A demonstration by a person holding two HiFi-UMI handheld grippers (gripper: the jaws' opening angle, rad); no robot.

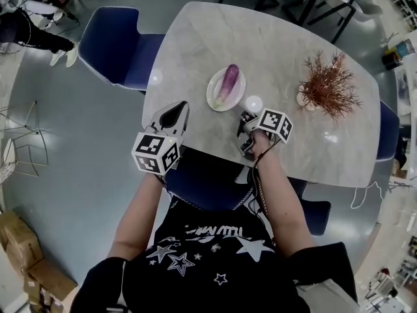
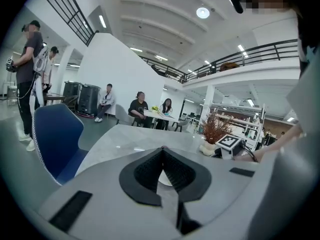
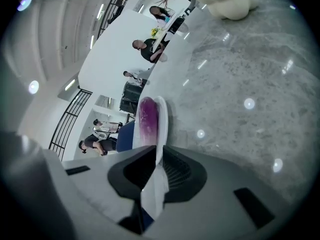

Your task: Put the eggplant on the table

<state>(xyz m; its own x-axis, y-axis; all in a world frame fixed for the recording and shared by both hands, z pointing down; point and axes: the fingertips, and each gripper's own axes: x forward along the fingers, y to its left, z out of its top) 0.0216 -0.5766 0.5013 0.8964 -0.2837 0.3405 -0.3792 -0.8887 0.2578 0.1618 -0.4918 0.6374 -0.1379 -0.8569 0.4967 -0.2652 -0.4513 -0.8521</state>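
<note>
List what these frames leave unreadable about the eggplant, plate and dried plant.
Head view: the eggplant is too small to show its stem; the dried plant covers most of its own pot.
Right gripper view: the plate rim hides the eggplant's lower side; the top edge cuts off the dried plant's branches.
Left gripper view: the left gripper hides the eggplant and most of the plate.

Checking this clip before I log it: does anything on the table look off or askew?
Nothing is spilled or damaged. The eggplant lies on its plate and the plant stands upright. The only oddity is that the right gripper is rolled sideways, its jaws closed on the plate's rim.
</note>
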